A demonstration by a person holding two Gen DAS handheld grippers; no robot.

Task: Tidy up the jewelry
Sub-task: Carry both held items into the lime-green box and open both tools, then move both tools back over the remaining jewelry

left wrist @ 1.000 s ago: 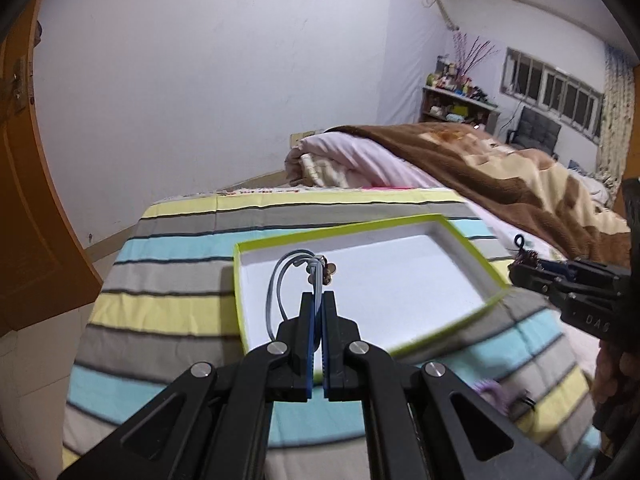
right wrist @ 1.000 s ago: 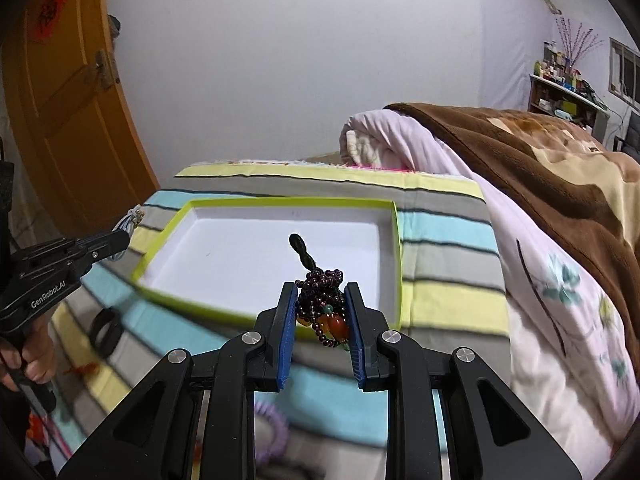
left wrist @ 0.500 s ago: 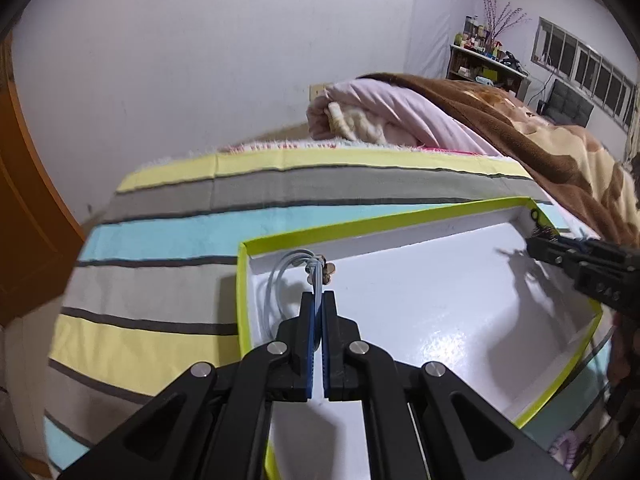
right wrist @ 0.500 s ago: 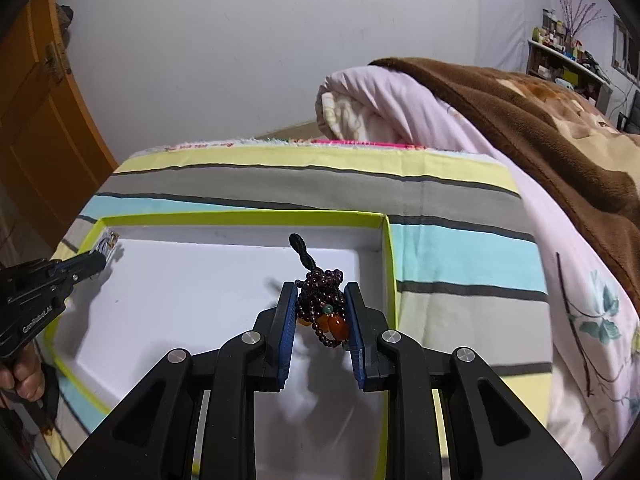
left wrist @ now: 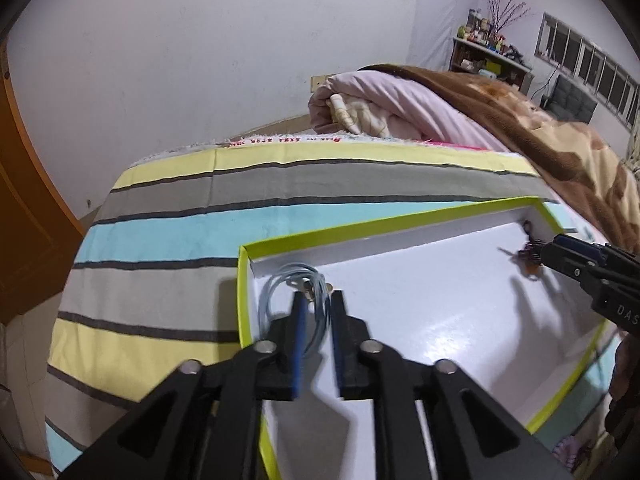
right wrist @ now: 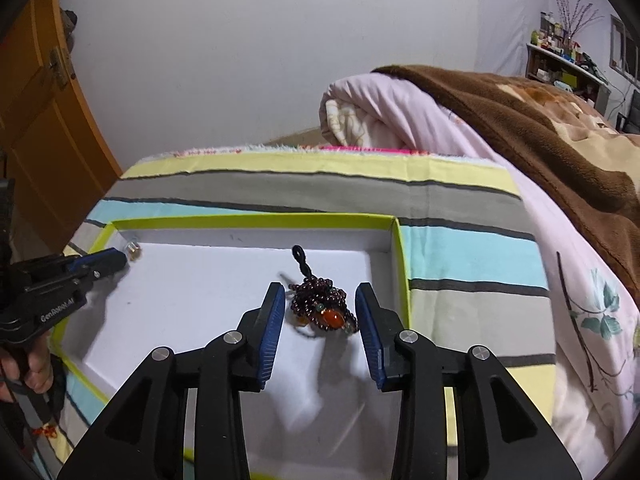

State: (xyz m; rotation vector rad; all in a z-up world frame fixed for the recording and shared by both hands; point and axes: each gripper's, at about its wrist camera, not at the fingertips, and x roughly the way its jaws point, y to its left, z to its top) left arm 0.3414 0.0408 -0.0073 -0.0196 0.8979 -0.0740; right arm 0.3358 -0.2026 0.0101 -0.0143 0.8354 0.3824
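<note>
Left gripper [left wrist: 317,320] over the tray's near-left corner, jaws a little apart, holding nothing; blue pads [left wrist: 298,344] blurred. Pale blue cord necklace [left wrist: 288,296] coiled on the white floor of the tray [left wrist: 360,226], between and just ahead of the fingertips, small metal charm [left wrist: 328,288] at its far side. Cannot tell whether cord touches the left pad. From the right wrist view, same gripper [right wrist: 116,258] at the tray's far-left corner, charm [right wrist: 133,249] just past its tip.

Right gripper [right wrist: 320,312] over the tray's right end, jaws wide apart, gripping nothing. Dark bead bracelet [right wrist: 320,308] with an orange bead [right wrist: 333,316] lying on the tray floor between the pads, black cord tail toward the far wall. Tray on a striped sheet [right wrist: 460,248]; pink quilt [right wrist: 400,112] and brown blanket [right wrist: 540,120] to the right.
</note>
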